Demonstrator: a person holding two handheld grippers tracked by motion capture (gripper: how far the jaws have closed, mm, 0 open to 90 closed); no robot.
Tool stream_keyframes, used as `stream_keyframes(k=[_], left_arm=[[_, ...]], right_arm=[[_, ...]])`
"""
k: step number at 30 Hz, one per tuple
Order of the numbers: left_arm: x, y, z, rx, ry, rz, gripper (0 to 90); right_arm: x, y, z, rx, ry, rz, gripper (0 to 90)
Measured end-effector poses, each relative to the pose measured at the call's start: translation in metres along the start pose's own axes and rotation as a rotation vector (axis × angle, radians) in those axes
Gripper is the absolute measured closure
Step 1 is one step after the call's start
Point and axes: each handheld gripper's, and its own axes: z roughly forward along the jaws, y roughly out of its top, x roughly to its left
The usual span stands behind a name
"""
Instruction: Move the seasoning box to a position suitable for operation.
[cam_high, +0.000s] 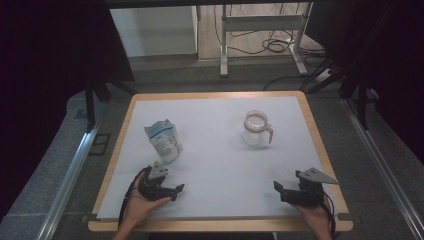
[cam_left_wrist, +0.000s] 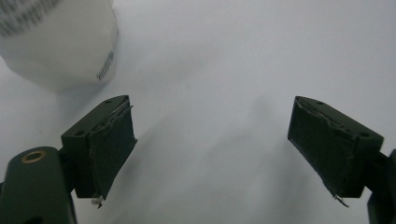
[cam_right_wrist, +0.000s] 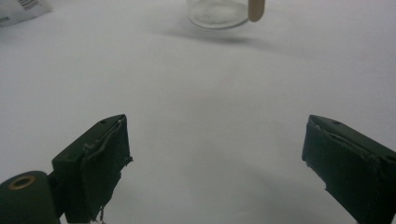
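Hovering low at the near edge of the table (cam_high: 300, 107), both tools wait with nothing in them: the left gripper (cam_left_wrist: 212, 144) is spread wide, the right gripper (cam_right_wrist: 215, 161) likewise. The white pouch (cam_high: 164, 140) stands upright just beyond the left one, at near left; the glass jar (cam_high: 257, 129) with its wooden handle sits farther off, right of centre. I'd say the reach comes next: square the left jaws around the pouch's middle, squeeze gently so it doesn't buckle or tip.
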Motion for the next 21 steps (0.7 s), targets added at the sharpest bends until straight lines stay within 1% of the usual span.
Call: stream_keyframes(k=[4, 6, 7, 8, 10, 12, 15, 16, 17, 18, 19, 20, 21], left_arm=[[-0.002, 0.006, -0.008, -0.025, -0.027, -0.003, 14.5], [-0.001, 0.008, -0.009, -0.037, -0.055, -0.023, 14.5], [-0.001, 0.008, -0.009, -0.037, -0.055, -0.023, 14.3], [0.0, 0.01, -0.009, -0.048, -0.063, -0.023, 14.3], [0.002, 0.012, -0.008, -0.047, -0.068, -0.017, 14.3], [0.004, 0.013, -0.007, -0.044, -0.058, -0.02, 14.2], [0.005, 0.01, -0.005, -0.036, -0.063, -0.031, 14.1], [0.004, 0.007, -0.004, -0.027, -0.058, -0.026, 14.1], [0.003, 0.003, -0.003, -0.007, -0.038, -0.014, 13.7], [0.004, 0.001, -0.003, -0.006, -0.043, -0.025, 13.7], [0.004, 0.001, -0.003, -0.006, -0.043, -0.025, 13.8], [0.005, -0.002, -0.005, -0.017, -0.058, -0.056, 13.9], [0.005, -0.002, -0.005, -0.017, -0.058, -0.056, 14.1]], right_arm=[[0.001, 0.002, 0.003, 0.01, 0.031, -0.026, 9.8], [0.0, 0.003, 0.006, 0.006, 0.05, -0.01, 10.7], [0.0, 0.003, 0.006, 0.006, 0.05, -0.01, 10.7], [0.003, 0.006, 0.014, 0.022, 0.058, -0.021, 10.9], [0.007, 0.011, 0.018, 0.048, 0.066, -0.049, 11.3], [0.01, 0.017, 0.02, 0.059, 0.07, -0.066, 12.1], [0.012, 0.022, 0.02, 0.044, 0.076, -0.063, 13.1], [0.013, 0.023, 0.02, 0.044, 0.083, -0.058, 13.1], [0.015, 0.024, 0.023, 0.05, 0.092, -0.065, 13.1], [0.014, 0.023, 0.024, 0.051, 0.093, -0.065, 13.1], [0.013, 0.022, 0.025, 0.052, 0.092, -0.063, 13.1], [0.012, 0.02, 0.025, 0.056, 0.092, -0.056, 13.1], [0.012, 0.02, 0.025, 0.056, 0.092, -0.056, 13.1]])
